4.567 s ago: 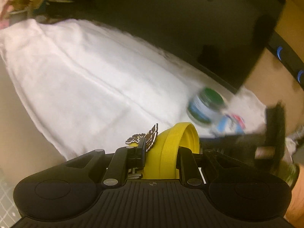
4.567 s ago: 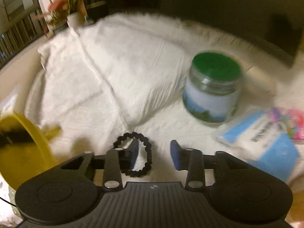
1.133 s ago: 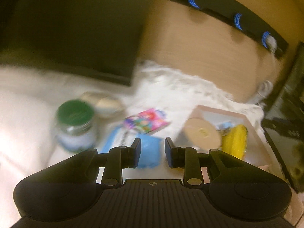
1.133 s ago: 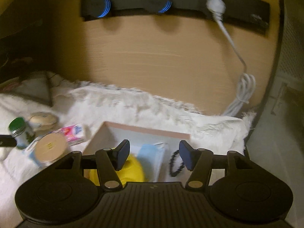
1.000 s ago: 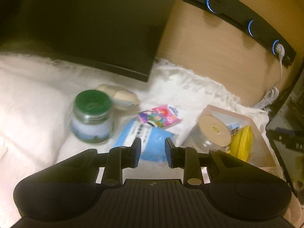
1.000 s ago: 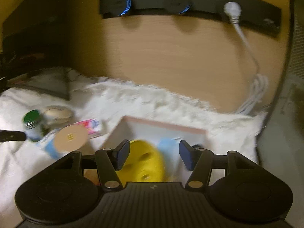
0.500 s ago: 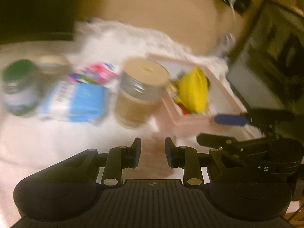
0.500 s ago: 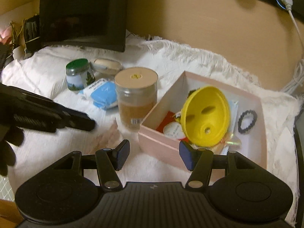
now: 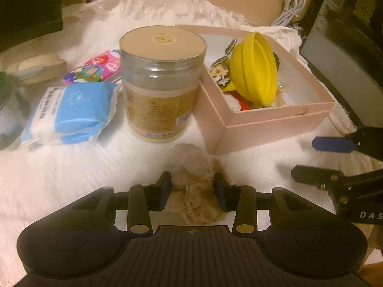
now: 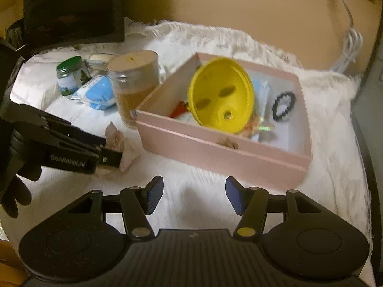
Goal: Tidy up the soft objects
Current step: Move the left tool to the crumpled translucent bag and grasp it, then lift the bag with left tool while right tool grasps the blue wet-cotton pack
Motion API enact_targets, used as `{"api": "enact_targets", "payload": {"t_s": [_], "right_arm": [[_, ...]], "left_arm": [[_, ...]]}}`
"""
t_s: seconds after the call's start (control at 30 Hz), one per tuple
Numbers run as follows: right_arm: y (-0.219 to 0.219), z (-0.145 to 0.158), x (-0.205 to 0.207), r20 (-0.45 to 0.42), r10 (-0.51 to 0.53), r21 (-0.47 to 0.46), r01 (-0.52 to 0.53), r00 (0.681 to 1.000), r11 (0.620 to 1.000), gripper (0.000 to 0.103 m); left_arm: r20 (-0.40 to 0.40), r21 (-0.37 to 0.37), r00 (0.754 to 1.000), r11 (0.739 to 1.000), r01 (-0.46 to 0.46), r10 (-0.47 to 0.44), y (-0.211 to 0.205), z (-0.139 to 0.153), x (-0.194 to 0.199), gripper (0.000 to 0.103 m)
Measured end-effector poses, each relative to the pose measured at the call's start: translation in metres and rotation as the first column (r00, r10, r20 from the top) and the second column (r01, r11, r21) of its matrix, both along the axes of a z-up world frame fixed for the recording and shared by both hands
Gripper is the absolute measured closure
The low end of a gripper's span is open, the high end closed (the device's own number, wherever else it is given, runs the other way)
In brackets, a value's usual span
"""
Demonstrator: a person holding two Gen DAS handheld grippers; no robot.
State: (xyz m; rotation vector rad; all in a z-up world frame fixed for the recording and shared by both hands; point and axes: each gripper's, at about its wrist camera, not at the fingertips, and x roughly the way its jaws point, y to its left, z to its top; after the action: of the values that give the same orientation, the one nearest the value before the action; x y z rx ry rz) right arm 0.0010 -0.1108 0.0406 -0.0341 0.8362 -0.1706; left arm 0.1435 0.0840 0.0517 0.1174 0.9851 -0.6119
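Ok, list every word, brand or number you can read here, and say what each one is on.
"GenRobot.AI": on the side of the left gripper, seen from the right wrist.
"DAS", cut off at the frame edge: on the right gripper body, seen from the left wrist.
Tan-lidded jar label, blue packet, pink packet: print too blurred to read.

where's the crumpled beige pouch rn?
Left wrist view: crumpled beige pouch lies on the white fur, between the left tool's opening jaws, just before the tan-lidded jar and pink box.
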Motion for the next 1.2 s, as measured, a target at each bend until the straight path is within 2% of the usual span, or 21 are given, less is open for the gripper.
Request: {"api": "enact_targets", "payload": {"t_s": [0.07, 0.17, 0.2, 0.23, 0.3, 0.47, 0.7, 0.87, 1.07, 1.13, 1.2], "right_arm": [[-0.004, -0.003, -0.002, -0.007, -0.018, 0.011, 0.018, 1.000, 1.000, 0.045], [-0.007, -0.003, -0.005, -0.004, -0.027, 0.012, 0.027, 1.000, 1.000, 0.045], [-0.007, -0.003, -0.006, -0.001, -0.025, 0.007, 0.025, 1.000, 1.000, 0.045], [-0.006, -0.002, -0.006, 0.001, -0.021, 0.001, 0.021, 1.000, 1.000, 0.045], [-0.003, -0.001, -0.006, 0.009, -0.005, -0.019, 0.005, 1.000, 1.000, 0.045], [0.010, 0.004, 0.000, 0.029, 0.048, -0.079, -0.046, 0.998, 0.996, 0.045], [0.037, 0.012, 0.019, 0.053, 0.179, -0.147, -0.170, 0.982, 0.975, 0.045], [0.058, 0.019, 0.031, 0.069, 0.286, -0.192, -0.269, 0.956, 0.944, 0.045], [0.094, 0.018, 0.051, 0.042, 0.403, -0.218, -0.386, 0.914, 0.897, 0.045], [0.111, 0.020, 0.062, 0.043, 0.451, -0.254, -0.427, 0.891, 0.868, 0.045], [0.134, 0.021, 0.081, 0.021, 0.519, -0.307, -0.489, 0.854, 0.817, 0.045]], "left_arm": [[0.001, -0.004, 1.000, 1.000, 0.007, -0.007, -0.002, 0.000, 0.002, 0.060], [-0.002, -0.012, 1.000, 1.000, -0.002, 0.002, -0.003, 0.001, 0.000, 0.071], [-0.009, -0.029, 1.000, 1.000, -0.006, 0.006, -0.001, 0.001, -0.001, 0.080], [-0.018, -0.056, 1.000, 0.998, -0.009, 0.008, 0.001, 0.001, -0.001, 0.082], [-0.022, -0.106, 1.000, 0.994, -0.014, 0.012, 0.008, 0.003, -0.003, 0.084], [-0.008, -0.174, 0.999, 0.984, -0.035, 0.034, 0.024, 0.012, -0.009, 0.086], [0.015, -0.208, 0.988, 0.967, -0.146, 0.153, 0.069, 0.029, -0.012, 0.086], [0.042, -0.243, 0.963, 0.937, -0.250, 0.268, 0.112, 0.043, -0.018, 0.087], [0.050, -0.255, 0.922, 0.897, -0.360, 0.384, 0.156, 0.045, -0.017, 0.087], [0.058, -0.265, 0.892, 0.868, -0.419, 0.448, 0.175, 0.051, -0.012, 0.087], [0.064, -0.270, 0.869, 0.846, -0.459, 0.491, 0.193, 0.059, -0.006, 0.087]]}}
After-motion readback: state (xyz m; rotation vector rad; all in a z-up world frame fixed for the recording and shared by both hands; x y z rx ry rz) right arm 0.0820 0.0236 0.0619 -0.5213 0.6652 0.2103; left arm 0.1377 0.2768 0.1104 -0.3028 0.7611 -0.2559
